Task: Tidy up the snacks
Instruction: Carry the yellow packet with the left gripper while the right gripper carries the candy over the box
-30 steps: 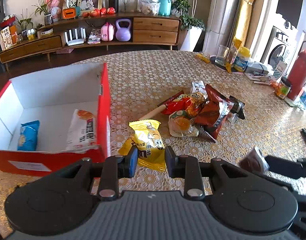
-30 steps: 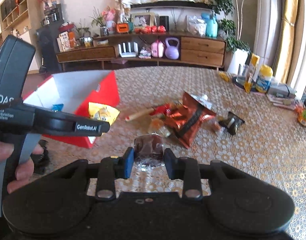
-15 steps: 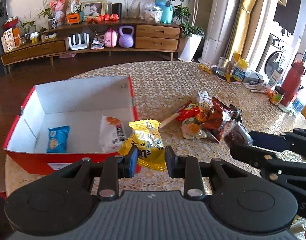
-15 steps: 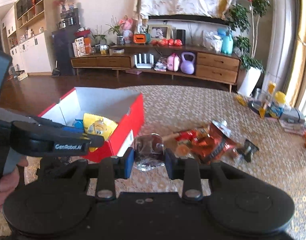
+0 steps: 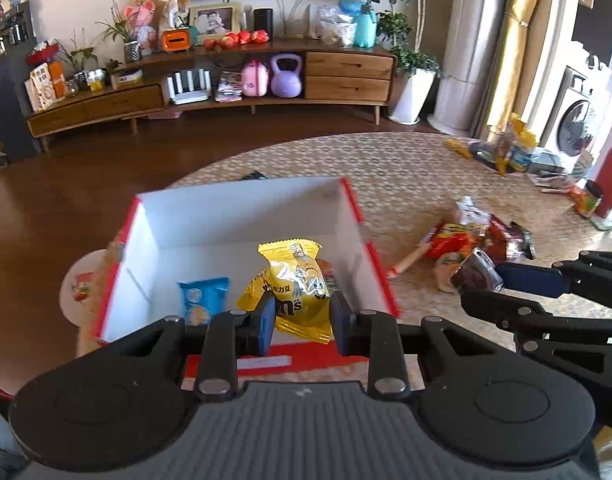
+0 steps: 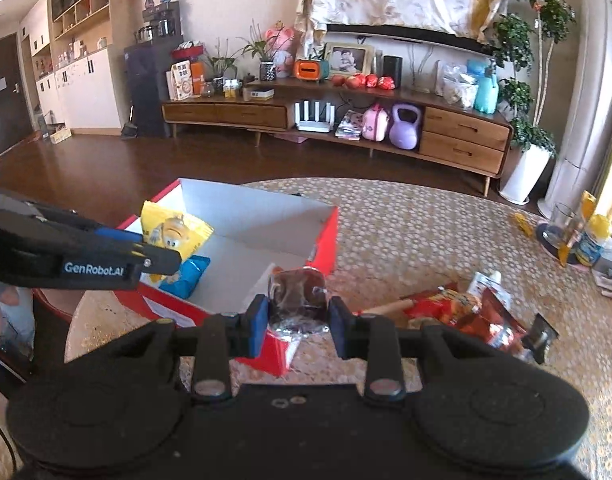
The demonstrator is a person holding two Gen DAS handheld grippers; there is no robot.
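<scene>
My left gripper point(image 5: 301, 322) is shut on a yellow M&M's bag point(image 5: 293, 288) and holds it above the open red box point(image 5: 370, 264). The bag also shows in the right wrist view point(image 6: 171, 232). My right gripper point(image 6: 295, 318) is shut on a dark brown clear-wrapped snack point(image 6: 297, 300), above the box's near right corner point(image 6: 326, 240). That snack also shows in the left wrist view point(image 5: 476, 276). A blue packet point(image 5: 201, 298) lies inside the box. A white packet is mostly hidden behind the yellow bag.
A pile of red and orange snack bags point(image 6: 466, 312) and a stick-shaped snack point(image 5: 412, 258) lie on the patterned round table point(image 6: 406, 224), right of the box. Bottles and a glass point(image 6: 574, 236) stand at the table's far right. A red stool point(image 5: 79, 288) is left of the box.
Both grippers have risen and moved left with their snacks. The yellow bag is now over the box interior, and the brown snack has reached the box's near right corner.
</scene>
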